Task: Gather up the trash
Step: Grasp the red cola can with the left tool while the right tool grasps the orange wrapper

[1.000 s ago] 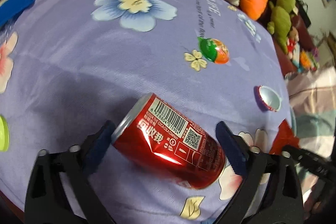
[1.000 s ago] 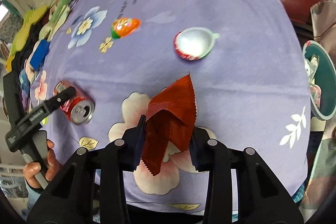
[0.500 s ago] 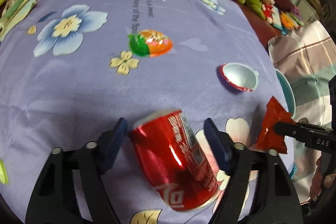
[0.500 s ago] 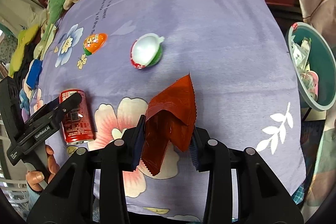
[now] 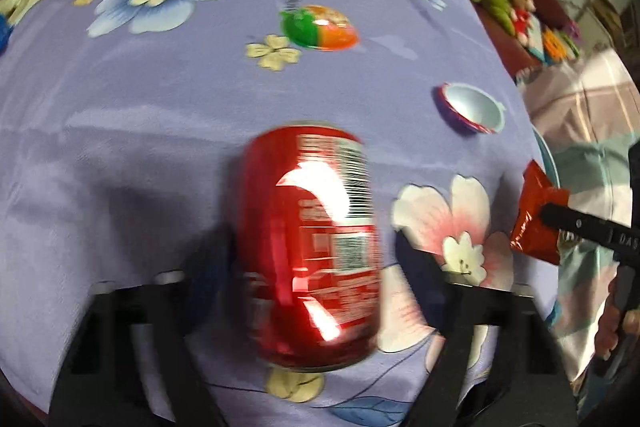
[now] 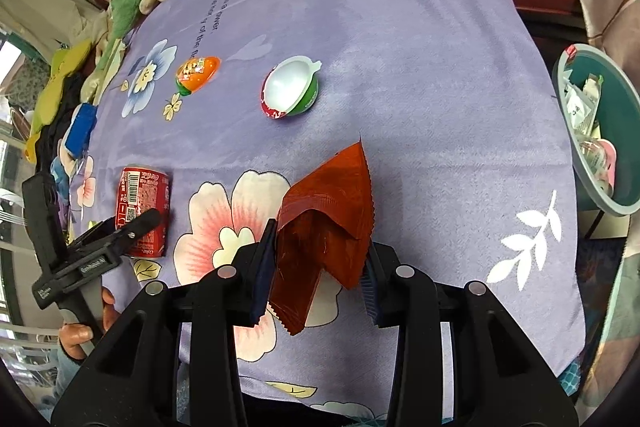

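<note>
The shiny red can (image 5: 310,247) has rolled lengthwise between the left gripper (image 5: 312,259)'s wide-apart fingers, lying on the purple flowered cloth (image 6: 400,47). The right gripper (image 6: 316,275) pinches a crinkled red wrapper (image 6: 328,227); a teal bin (image 6: 596,131) stands far right.

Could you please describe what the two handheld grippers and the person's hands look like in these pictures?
Both are matte black plastic. The right gripper has angular fingers with silver round fasteners and dark blue ribbed pads. The left gripper shows small white lettering and a grey handle, gripped by a bare-skinned hand. No cables are visible.
</note>
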`<action>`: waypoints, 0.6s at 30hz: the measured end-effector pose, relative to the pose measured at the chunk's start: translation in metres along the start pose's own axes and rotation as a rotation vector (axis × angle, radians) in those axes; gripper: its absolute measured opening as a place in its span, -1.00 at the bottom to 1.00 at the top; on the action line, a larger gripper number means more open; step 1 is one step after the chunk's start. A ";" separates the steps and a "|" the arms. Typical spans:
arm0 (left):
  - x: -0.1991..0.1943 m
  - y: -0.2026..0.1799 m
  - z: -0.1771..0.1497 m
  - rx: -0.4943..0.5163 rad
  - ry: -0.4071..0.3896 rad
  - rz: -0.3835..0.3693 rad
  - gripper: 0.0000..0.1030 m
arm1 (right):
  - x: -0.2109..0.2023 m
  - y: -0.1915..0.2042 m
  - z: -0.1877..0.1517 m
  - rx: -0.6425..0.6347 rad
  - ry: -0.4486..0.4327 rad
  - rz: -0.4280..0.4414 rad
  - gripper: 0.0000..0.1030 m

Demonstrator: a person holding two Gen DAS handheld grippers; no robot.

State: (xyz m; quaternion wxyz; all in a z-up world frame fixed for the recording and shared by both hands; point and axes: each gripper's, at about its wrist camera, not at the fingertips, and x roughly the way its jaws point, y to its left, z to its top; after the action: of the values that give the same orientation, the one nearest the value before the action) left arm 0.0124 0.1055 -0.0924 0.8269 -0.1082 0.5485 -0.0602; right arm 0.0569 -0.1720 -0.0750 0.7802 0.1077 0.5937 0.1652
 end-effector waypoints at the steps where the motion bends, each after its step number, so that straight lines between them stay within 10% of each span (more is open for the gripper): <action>1: 0.001 -0.006 0.000 0.021 0.005 -0.011 0.22 | -0.001 -0.002 -0.001 0.004 -0.003 0.001 -0.31; 18: -0.009 -0.095 0.020 0.225 -0.042 0.035 0.22 | -0.028 -0.056 0.001 0.091 -0.085 0.029 -0.31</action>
State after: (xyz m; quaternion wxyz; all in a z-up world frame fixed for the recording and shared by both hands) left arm 0.0287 0.0173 -0.0534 0.8462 -0.0061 0.5225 -0.1046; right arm 0.0584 -0.2341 -0.0705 0.7964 0.1585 0.5654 0.1448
